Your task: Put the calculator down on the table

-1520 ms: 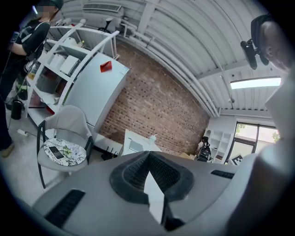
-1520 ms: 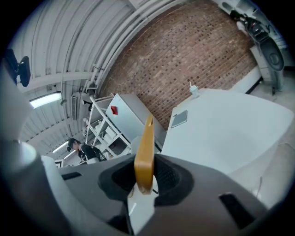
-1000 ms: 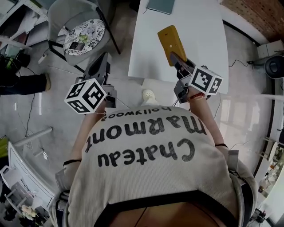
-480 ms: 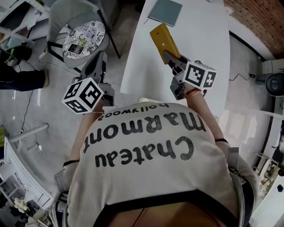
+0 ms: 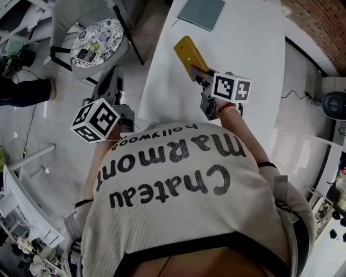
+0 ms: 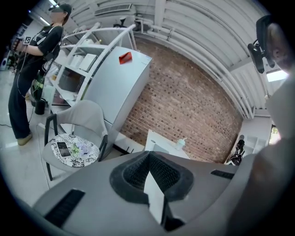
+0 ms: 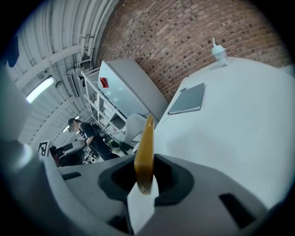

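Head view: my right claw [image 5: 197, 73] is clamped on the near end of the yellow calculator [image 5: 186, 55]. The calculator juts out ahead of the claw, over the near left part of the white desk [image 5: 254, 48]. From up here I can't tell whether it touches the desk top. A grey-green notebook [image 5: 203, 12] lies flat further along the desk, well apart from the calculator. My left claw [image 5: 111, 82] hangs off the desk's left side, above the floor, and points towards a grey chair [image 5: 70, 16] with a patterned cushion [image 5: 98, 39]. A dark phone [image 5: 85, 54] lies on that cushion.

Left gripper view: the jaws of the left claw [image 6: 149, 156] are together with nothing between them. Beyond them stand the grey chair [image 6: 78, 115] with the phone [image 6: 63, 148] on its cushion, a tall white cabinet [image 6: 120, 87] and a brick wall [image 6: 189, 106]. A person in dark clothes [image 6: 30, 73] stands at far left.

Right gripper view: the right claw [image 7: 144, 180] pinches the calculator [image 7: 147, 147], which I see edge-on as a thin yellow blade standing up between the jaws. The desk [image 7: 244, 138] spreads out to the right of it. The notebook [image 7: 188, 99] lies on it further back, and a small white bottle [image 7: 220, 55] stands at the desk's far edge, before the brick wall [image 7: 184, 41].
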The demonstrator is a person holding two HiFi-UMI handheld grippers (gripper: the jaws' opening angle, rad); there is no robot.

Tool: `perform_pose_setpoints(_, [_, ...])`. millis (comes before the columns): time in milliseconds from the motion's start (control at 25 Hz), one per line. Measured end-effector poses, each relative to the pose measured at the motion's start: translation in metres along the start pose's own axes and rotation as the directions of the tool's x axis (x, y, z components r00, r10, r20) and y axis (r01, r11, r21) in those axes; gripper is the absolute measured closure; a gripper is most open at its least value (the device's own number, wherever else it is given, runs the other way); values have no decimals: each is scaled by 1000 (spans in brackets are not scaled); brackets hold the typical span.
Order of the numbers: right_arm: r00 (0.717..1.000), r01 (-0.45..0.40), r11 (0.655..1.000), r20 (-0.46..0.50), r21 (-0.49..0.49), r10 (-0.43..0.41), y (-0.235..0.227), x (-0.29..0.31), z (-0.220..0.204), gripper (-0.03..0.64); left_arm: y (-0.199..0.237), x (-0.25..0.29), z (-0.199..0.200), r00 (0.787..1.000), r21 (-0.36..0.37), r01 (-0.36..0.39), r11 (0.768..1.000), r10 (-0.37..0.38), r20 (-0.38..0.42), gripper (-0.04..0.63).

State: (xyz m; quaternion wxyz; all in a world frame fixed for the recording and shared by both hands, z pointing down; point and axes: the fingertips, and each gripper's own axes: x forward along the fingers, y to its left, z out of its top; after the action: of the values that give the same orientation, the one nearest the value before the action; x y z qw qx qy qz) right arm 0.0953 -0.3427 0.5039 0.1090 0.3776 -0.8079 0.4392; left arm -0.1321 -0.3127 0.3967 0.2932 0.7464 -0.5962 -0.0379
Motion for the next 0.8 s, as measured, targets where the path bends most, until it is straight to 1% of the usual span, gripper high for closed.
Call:
perform_pose_setpoints(80, [1000,2,1000,-28,0,-2,-4,7,-5,527,3,2,-2,1000,-4,-14,1000,14,-7,594])
perform_pose_setpoints(280, [996,6,999,-89,-45,-10,-10,22,-19,528,9,5,-3,999,-2,-33,999,33,-10,594])
perform_pose_setpoints(560, [992,-42,998,-120,-37,37,1,41,-24,526,19,14,-2,999,2,-43,999,44,-28,594])
perform_pose_setpoints(800, [989,-77,997,-130,-33,72,7,40,-36,526,14,13,-9,999,1,-40,999,40,-33,594])
